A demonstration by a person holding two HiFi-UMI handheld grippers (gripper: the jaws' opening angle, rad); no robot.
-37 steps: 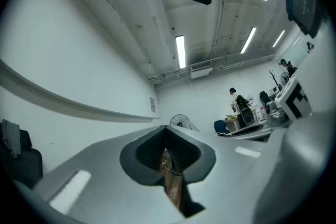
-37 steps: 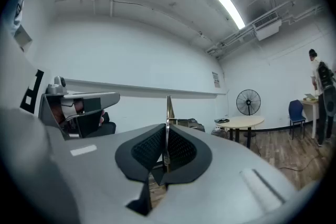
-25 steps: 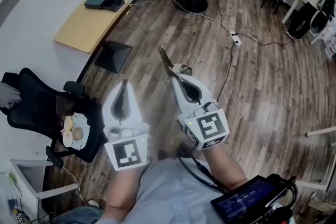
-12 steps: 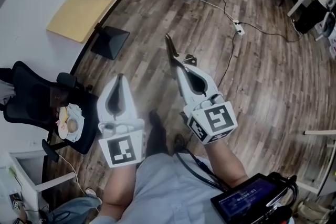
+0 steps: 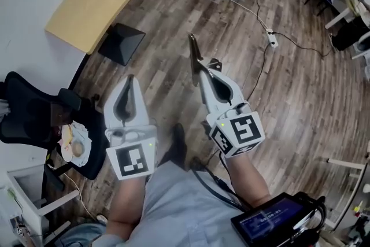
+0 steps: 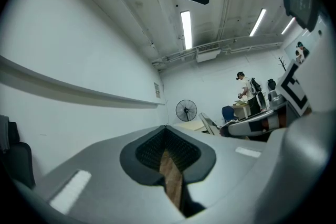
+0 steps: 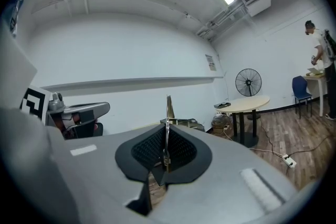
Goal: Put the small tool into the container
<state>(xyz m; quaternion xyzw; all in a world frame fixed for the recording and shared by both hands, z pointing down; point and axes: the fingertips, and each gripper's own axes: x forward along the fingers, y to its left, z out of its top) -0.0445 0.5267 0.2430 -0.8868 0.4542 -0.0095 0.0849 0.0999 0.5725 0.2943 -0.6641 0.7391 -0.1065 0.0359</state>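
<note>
R tongs clenched on small tool, sticking out past tips; L tongs clenched, empty.

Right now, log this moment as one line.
left gripper: shut, empty | right gripper: shut on tool | both over floor

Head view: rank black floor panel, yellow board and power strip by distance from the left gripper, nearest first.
1. black floor panel: on the floor just ahead of the left gripper, slightly to its left.
2. yellow board: farther ahead and left, by the wall.
3. power strip: far off to the right, on the wood floor.
</note>
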